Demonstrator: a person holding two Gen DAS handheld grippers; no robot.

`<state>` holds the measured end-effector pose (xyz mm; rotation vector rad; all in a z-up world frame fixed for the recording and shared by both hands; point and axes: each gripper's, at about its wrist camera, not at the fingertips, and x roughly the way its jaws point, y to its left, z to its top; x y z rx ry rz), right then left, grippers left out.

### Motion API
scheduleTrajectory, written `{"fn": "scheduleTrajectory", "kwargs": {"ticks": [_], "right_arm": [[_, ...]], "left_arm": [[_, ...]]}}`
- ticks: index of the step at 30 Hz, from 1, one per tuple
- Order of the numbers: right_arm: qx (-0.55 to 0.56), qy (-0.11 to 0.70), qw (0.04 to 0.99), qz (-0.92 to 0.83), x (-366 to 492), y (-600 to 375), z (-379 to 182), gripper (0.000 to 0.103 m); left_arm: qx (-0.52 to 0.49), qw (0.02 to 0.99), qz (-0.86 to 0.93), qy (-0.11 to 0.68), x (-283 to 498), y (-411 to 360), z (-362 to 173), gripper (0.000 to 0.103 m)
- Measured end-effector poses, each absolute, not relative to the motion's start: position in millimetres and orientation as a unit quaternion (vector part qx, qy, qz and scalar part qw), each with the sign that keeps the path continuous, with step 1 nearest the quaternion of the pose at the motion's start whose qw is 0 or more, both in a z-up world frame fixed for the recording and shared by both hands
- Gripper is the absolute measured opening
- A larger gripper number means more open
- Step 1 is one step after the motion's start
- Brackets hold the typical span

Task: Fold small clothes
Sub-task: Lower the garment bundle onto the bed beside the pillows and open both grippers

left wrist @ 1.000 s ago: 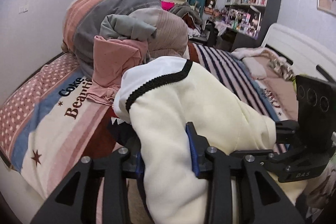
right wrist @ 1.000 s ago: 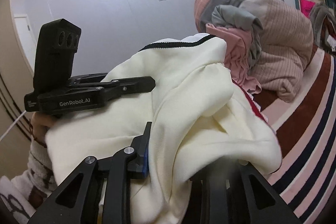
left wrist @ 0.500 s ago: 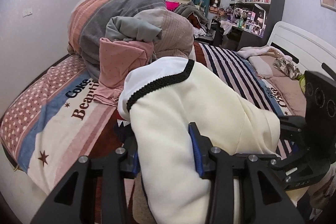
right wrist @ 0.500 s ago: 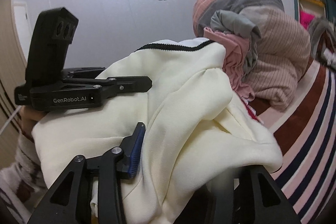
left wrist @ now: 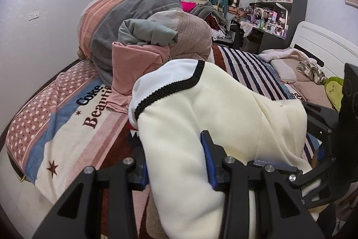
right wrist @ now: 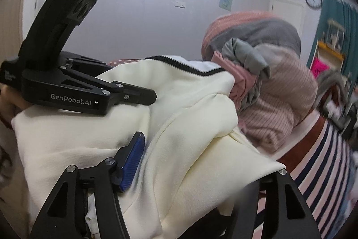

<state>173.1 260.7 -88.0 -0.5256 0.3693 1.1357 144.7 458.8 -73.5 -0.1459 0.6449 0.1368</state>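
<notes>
the right gripper [right wrist: 197,162] is letting go: its jaws are opening, and the blue pad [right wrist: 132,163] that pressed into the cream garment [right wrist: 192,127] a second ago now stands clear of it at lower left of the right wrist view, though cloth still lies between the two fingers. the wrist has also rolled, so the room sits tilted in that view. by my reading, that end of the fold is being released while the other end is kept.

the left gripper [left wrist: 177,162] has barely shifted; it stays narrow, clamped on a thick roll of the same garment at the bottom centre of its view, blue pads sunk into the fabric on both sides.

the garment is soft, matte and fleecy, bunched in rounded folds, with a white collar edged in black scalloped trim [left wrist: 170,89]. it hangs between the grippers above the bed [left wrist: 67,138], whose cover is printed in stripes, dots and lettering. behind it sits a heap of ribbed pink and grey bedding [left wrist: 134,15].
</notes>
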Motion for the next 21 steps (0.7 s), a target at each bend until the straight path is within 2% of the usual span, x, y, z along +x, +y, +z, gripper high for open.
{"fn": "scheduleTrajectory", "kwargs": {"ticks": [2, 7, 12, 17, 21], "right_arm": [[-0.256, 0.168, 0.793, 0.527, 172.2, 262.8, -88.5, 0.06], [-0.204, 0.237, 0.777, 0.546, 191.8, 258.0, -92.2, 0.071], [-0.158, 0.288, 0.758, 0.564, 206.1, 250.0, -90.5, 0.078], [-0.141, 0.308, 0.748, 0.571, 208.0, 237.6, -85.7, 0.082], [-0.135, 0.318, 0.747, 0.568, 207.9, 227.4, -84.7, 0.083]], "left_arm": [[-0.074, 0.943, 0.069, 0.316, 144.4, 459.4, -74.3, 0.037], [-0.068, 0.945, 0.069, 0.313, 143.3, 457.0, -73.9, 0.039], [-0.046, 0.948, 0.093, 0.3, 138.8, 451.5, -69.0, 0.05], [-0.027, 0.951, 0.116, 0.286, 130.0, 446.9, -61.8, 0.057], [-0.018, 0.951, 0.129, 0.279, 122.4, 443.9, -56.8, 0.059]]}}
